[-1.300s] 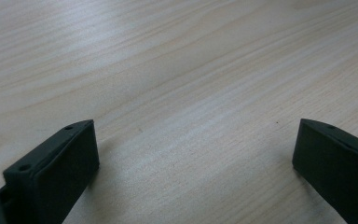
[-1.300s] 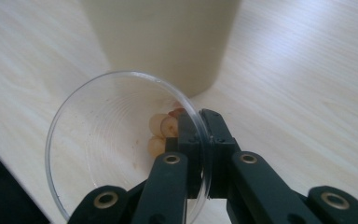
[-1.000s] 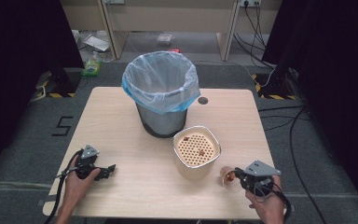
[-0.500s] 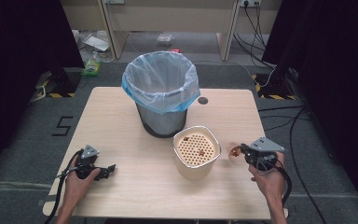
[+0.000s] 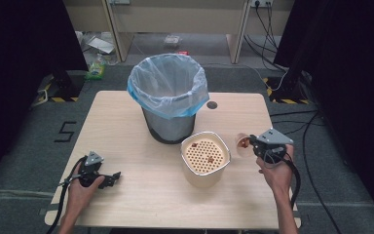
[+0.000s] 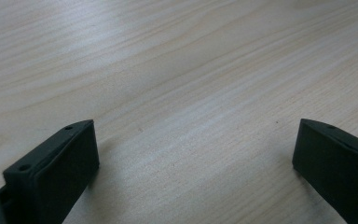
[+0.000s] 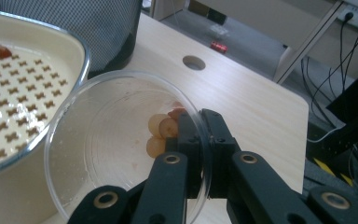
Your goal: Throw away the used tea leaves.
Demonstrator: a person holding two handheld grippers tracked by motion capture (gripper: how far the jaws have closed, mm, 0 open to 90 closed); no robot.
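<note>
The right tool (image 7: 200,135) is clenched on the rim of a clear plastic cup (image 7: 116,144), one jaw inside the wall and one outside, which gives control for tipping. The cup, carrying a few food scraps (image 7: 163,133), is held tilted just beside the strainer container (image 5: 205,157), apparently for emptying onto its perforated insert. The lined trash bin (image 5: 168,97) stands behind it. The left tool (image 5: 108,179) rests released on the counter (image 5: 126,126), idle.

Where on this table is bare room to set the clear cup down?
Free: the table left of the bin, and the front strip between both tools. Crowded: the middle, where bin and strainer pot stand close, with the cup beside.
</note>
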